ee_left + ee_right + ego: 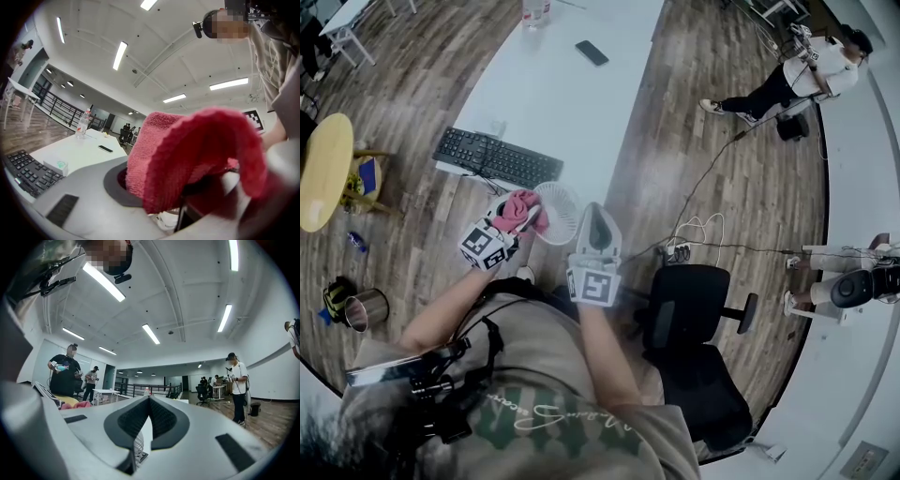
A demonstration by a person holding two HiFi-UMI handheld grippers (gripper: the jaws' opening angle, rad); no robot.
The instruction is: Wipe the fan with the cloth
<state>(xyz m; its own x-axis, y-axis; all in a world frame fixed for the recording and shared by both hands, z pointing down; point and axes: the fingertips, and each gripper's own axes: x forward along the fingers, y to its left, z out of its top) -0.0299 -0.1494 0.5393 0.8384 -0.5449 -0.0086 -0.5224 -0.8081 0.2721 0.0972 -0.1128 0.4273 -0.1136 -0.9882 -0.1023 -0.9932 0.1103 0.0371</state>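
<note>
Two grippers divide the work: our right gripper (149, 405) clamps the fan (563, 214) to steady it; our left gripper (525, 219) grips the cloth (197, 150).

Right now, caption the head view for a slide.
Left gripper holds pink cloth at white fan; right gripper grips it.

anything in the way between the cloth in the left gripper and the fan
Nothing visible does. In the head view the pink cloth, clamped in the left gripper, sits right at the fan's left edge. The right gripper pinches the fan's opposite edge, clear of the cloth.
</note>
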